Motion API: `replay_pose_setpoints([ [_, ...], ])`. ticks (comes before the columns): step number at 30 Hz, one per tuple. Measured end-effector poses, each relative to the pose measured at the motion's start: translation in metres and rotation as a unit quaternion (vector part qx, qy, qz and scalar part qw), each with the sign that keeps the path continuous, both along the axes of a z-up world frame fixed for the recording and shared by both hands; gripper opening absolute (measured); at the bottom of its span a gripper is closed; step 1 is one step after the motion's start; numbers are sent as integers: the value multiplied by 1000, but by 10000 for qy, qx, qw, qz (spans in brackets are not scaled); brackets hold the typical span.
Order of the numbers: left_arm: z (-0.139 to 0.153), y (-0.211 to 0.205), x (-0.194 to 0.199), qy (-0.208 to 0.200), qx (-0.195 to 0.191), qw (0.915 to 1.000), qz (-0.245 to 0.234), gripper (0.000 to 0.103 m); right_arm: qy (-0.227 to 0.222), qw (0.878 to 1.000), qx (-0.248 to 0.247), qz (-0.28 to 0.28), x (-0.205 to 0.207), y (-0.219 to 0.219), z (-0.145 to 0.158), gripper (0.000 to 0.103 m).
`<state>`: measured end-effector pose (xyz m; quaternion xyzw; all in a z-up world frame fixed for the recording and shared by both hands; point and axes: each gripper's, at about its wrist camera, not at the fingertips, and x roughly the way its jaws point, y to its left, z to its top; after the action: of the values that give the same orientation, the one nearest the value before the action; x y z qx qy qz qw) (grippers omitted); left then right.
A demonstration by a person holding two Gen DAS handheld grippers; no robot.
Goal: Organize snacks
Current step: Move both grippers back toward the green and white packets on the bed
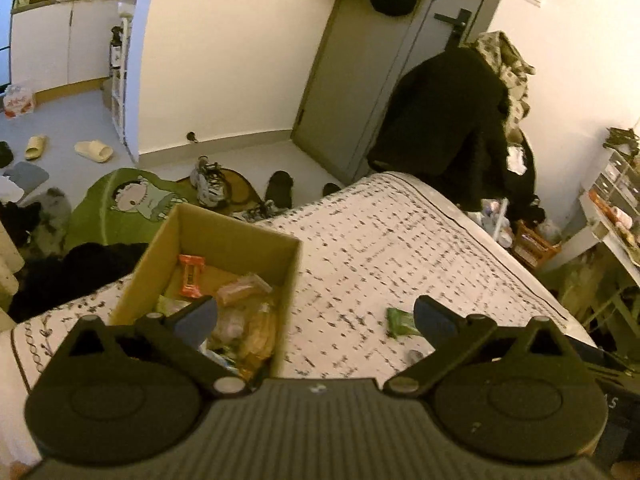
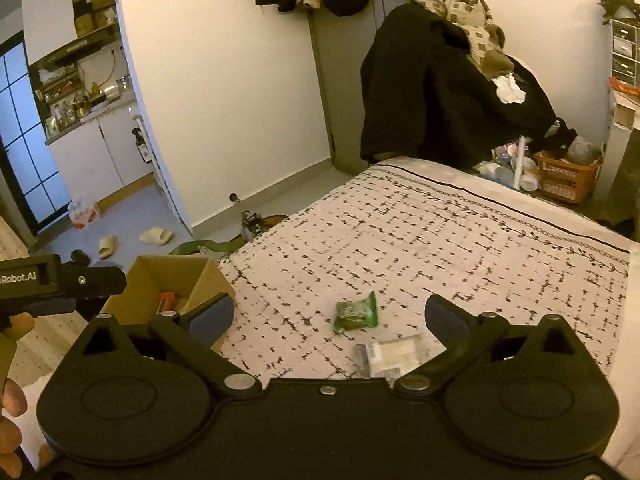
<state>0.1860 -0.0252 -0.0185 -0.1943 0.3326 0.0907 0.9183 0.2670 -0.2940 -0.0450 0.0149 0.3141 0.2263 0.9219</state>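
my left gripper (image 1: 316, 316) is hovering over the bed (image 1: 400, 240) with its jaws spread wide and nothing between them. its left finger is hanging above the open box (image 1: 208, 240) sitting on the bed; inside, an orange packet (image 1: 191, 276), a pink packet (image 1: 244, 288) and other wrapped snacks are lying in a heap. a green packet (image 1: 402, 322) is lying on the cover just beside the right finger, apart from the box.

my right gripper (image 2: 330, 316) is also hanging open and empty above the bed. the green packet (image 2: 356, 312) is showing between its fingers, lying flat on the cover, and a clear packet (image 2: 390, 354) is lying just nearer, close to the right finger. the box (image 2: 168, 276) is standing off to the left.
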Motion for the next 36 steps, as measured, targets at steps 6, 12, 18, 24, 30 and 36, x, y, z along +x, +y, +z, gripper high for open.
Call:
replay_pose_setpoints([
  [6, 3, -22, 1, -4, -124, 9997, -186, 103, 161, 9996, 141, -182, 5, -22, -2, 103],
  [12, -3, -44, 8, 77, 4, 9996, -263, 103, 276, 9992, 111, -270, 11, -33, -10, 103],
  [18, -9, -61, 14, -28, 76, 9997, -245, 103, 507, 9976, 235, -398, 23, -47, -23, 103],
  [24, -18, -79, 22, -269, 80, 9989, -377, 100, 829, 9948, 303, -507, 40, -57, -42, 102],
  [30, -39, -97, 40, -182, -37, 9985, -507, 99, 1268, 9885, 447, -688, 64, -67, -71, 92],
  [36, -65, -99, 58, -47, -211, 9992, -351, 88, 1896, 9764, 765, -691, 82, -64, -102, 82],
])
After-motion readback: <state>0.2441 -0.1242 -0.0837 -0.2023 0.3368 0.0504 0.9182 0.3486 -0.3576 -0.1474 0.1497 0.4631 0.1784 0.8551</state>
